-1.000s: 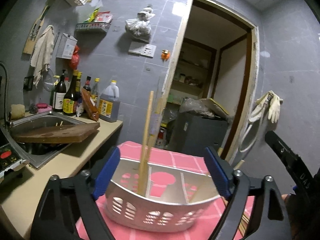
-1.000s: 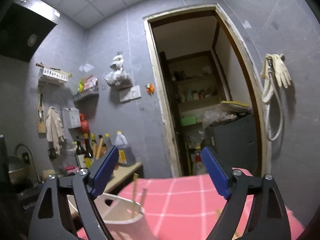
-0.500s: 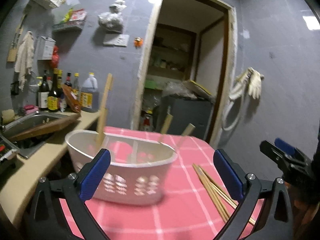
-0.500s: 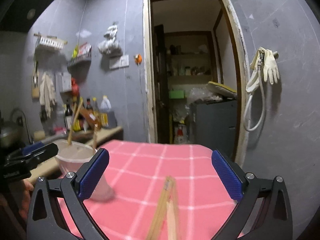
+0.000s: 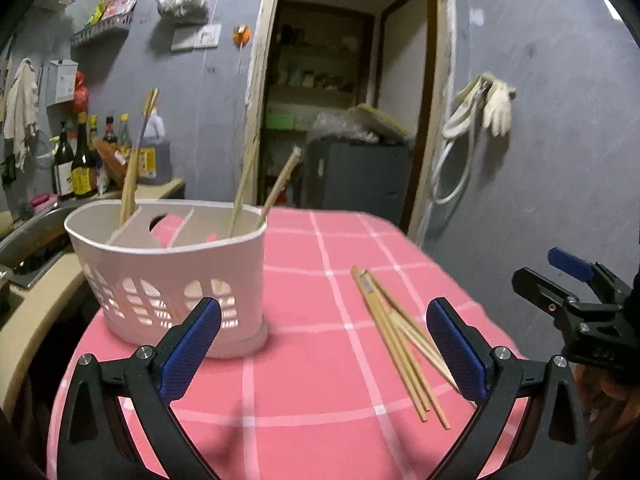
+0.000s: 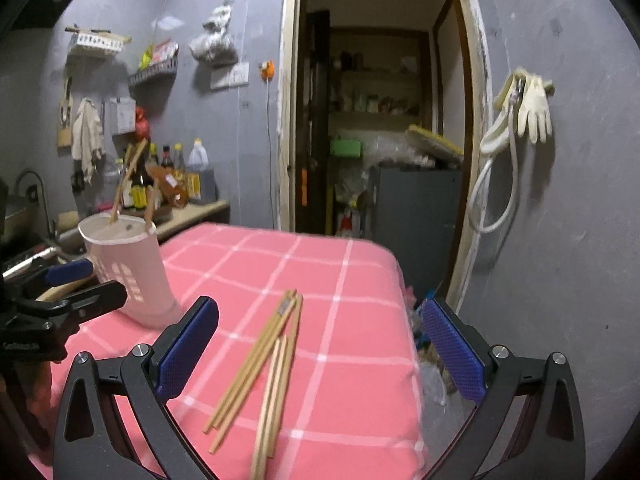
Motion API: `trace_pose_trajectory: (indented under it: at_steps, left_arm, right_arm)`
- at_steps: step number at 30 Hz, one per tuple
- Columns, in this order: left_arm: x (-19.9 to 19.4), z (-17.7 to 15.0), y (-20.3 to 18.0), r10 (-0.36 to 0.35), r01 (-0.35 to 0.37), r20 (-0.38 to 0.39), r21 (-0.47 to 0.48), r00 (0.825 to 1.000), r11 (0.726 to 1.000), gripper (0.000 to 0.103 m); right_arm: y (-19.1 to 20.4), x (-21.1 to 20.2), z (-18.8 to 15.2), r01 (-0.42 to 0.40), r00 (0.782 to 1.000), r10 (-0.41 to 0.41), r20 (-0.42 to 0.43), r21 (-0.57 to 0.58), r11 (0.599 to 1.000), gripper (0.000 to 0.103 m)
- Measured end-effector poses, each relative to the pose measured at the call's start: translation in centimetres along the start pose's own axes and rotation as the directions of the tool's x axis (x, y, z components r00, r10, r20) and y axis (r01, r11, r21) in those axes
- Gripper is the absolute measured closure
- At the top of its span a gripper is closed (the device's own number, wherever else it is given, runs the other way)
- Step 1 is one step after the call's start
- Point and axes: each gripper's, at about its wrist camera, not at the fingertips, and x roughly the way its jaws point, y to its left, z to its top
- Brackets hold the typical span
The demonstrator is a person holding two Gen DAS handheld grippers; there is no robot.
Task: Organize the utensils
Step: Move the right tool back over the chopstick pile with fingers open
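Both cameras ride on hand-held grippers and look forward and a little downward over a table with a pink checked cloth [image 5: 320, 288], toward a grey wall and an open doorway [image 5: 344, 92]. The left view sits close to the white utensil basket [image 5: 168, 280], with loose chopsticks [image 5: 396, 340] off to its right. The right view looks from further right, chopsticks [image 6: 260, 364] near and centred, basket [image 6: 128, 272] farther left. Each view catches the other gripper at its edge; both share table, basket, chopsticks, doorway
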Motion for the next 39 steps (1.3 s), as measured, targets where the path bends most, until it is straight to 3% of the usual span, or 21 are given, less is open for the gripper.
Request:
trace_pose_trajectory:
  at_steps: [4, 10, 14, 17, 20, 26, 31, 34, 37, 39]
  left_arm:
    - [2.6, -0.8, -0.8, -0.008, 0.008, -0.104, -0.001, 0.995, 1.000, 0.003]
    - [5.6, -1.4, -1.4, -0.005, 0.008, -0.192, 0.018, 0.981, 1.000, 0.005]
    - [7.6, -1.4, -1.8, -0.018, 0.024, -0.243, 0.020, 0.970, 1.000, 0.020]
    - [9.1, -1.3, -1.7, -0.033, 0.037, -0.276, 0.012, 0.961, 0.999, 0.027]
    - [10.2, -1.2, -1.4, -0.049, 0.052, -0.302, 0.001, 0.952, 0.999, 0.032]
    - [11.8, -1.2, -0.8, -0.054, 0.052, -0.356, -0.015, 0.933, 0.999, 0.035]
    - [12.6, -0.9, -0.6, -0.073, 0.065, -0.360, -0.034, 0.930, 0.997, 0.035]
    - [12.7, -0.9, -1.1, -0.086, 0.081, -0.363, -0.029, 0.928, 0.996, 0.041]
    - [13.4, -0.9, -1.4, -0.093, 0.091, -0.387, -0.025, 0.917, 0.996, 0.048]
    - [13.7, -1.0, -1.6, -0.096, 0.094, -0.405, -0.024, 0.909, 0.995, 0.053]
  right_arm:
    - [-1.3, 2.2, -0.6, -0.035, 0.995, 0.037, -0.094, 0.024, 0.999, 0.001]
    - [-2.3, 5.6, -1.5, -0.085, 0.963, 0.088, -0.254, 0.022, 0.996, 0.019]
    - [-2.2, 7.8, -2.1, -0.117, 0.935, 0.113, -0.337, 0.009, 0.993, 0.032]
    - [-2.2, 8.9, -2.4, -0.146, 0.918, 0.137, -0.372, 0.004, 0.989, 0.045]
    - [-2.0, 10.0, -2.6, -0.187, 0.898, 0.173, -0.405, 0.006, 0.982, 0.050]
    - [-1.3, 11.6, -3.1, -0.208, 0.869, 0.182, -0.460, -0.006, 0.978, 0.051]
    - [-1.1, 12.5, -2.6, -0.192, 0.865, 0.167, -0.473, -0.005, 0.981, 0.051]
    - [-0.8, 13.4, -2.7, -0.184, 0.858, 0.150, -0.491, -0.021, 0.983, 0.055]
    - [-1.5, 14.0, -2.7, -0.170, 0.858, 0.148, -0.491, 0.000, 0.985, 0.070]
    - [-2.4, 13.9, -2.6, -0.157, 0.863, 0.148, -0.483, 0.023, 0.987, 0.086]
